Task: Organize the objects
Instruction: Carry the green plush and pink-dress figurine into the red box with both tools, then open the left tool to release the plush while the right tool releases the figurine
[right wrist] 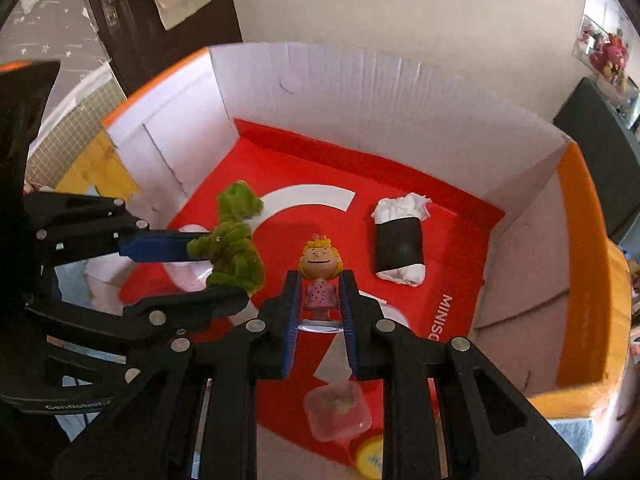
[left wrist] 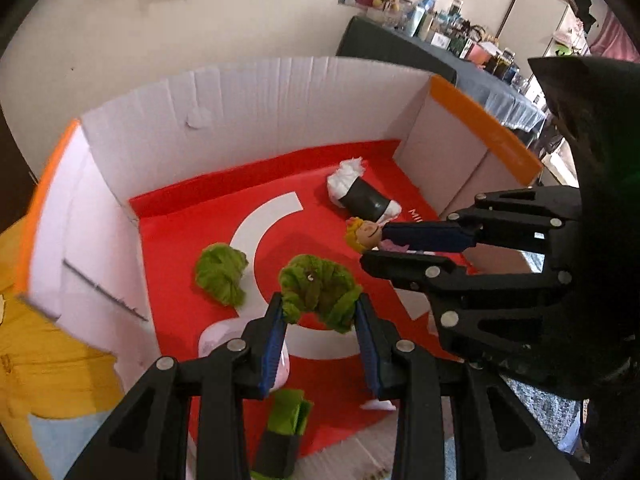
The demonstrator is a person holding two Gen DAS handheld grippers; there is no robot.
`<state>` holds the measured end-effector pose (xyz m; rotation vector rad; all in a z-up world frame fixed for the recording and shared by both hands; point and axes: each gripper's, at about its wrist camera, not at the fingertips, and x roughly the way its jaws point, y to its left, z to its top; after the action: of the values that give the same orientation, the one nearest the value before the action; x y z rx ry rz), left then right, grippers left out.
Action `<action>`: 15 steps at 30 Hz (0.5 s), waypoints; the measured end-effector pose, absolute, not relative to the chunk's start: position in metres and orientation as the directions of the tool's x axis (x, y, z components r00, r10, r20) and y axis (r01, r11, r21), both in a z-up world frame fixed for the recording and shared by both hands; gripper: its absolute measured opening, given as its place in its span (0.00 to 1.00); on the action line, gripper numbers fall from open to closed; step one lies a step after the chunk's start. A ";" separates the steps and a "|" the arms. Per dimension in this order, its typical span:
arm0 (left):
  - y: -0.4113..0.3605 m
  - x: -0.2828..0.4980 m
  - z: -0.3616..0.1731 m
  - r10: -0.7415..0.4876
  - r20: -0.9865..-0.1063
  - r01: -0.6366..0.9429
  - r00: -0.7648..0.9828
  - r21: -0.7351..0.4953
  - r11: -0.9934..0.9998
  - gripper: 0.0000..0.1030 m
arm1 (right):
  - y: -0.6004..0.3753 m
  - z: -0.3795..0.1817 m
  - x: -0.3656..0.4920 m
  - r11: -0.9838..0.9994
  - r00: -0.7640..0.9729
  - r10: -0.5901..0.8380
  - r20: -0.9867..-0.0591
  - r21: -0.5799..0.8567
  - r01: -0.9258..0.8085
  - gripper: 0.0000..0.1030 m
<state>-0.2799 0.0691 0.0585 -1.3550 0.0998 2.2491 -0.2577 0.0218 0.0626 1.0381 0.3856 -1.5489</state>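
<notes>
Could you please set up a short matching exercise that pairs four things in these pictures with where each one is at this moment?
Things:
1. green fuzzy toy
2. blonde girl figurine
3. white roll with a black band
4. second green fuzzy piece

Places:
A. lying on the red floor of the box, near its far right corner
B. between the fingers of the right claw
C. lying loose on the red floor, left of the held toy
D. between the fingers of the left claw

Pairs: 1-D, 2-B, 3-A, 4-C.
</notes>
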 end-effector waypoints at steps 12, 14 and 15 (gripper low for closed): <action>0.075 -0.293 0.041 0.364 -0.868 -0.480 -0.337 -0.174 -0.860 0.35 | 0.011 0.044 -0.265 -0.269 0.097 -0.560 -0.823 0.292 0.918 0.18; 0.076 -0.293 0.040 0.367 -0.870 -0.495 -0.328 -0.172 -0.852 0.35 | 0.012 0.042 -0.266 -0.269 0.103 -0.554 -0.826 0.294 0.917 0.18; 0.076 -0.293 0.039 0.364 -0.872 -0.499 -0.328 -0.168 -0.850 0.35 | 0.012 0.040 -0.266 -0.270 0.104 -0.550 -0.829 0.294 0.917 0.18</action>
<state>-0.2927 0.0764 0.0392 -1.3918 0.1766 2.1934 -0.2657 0.0122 0.0404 1.1106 0.4540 -1.5025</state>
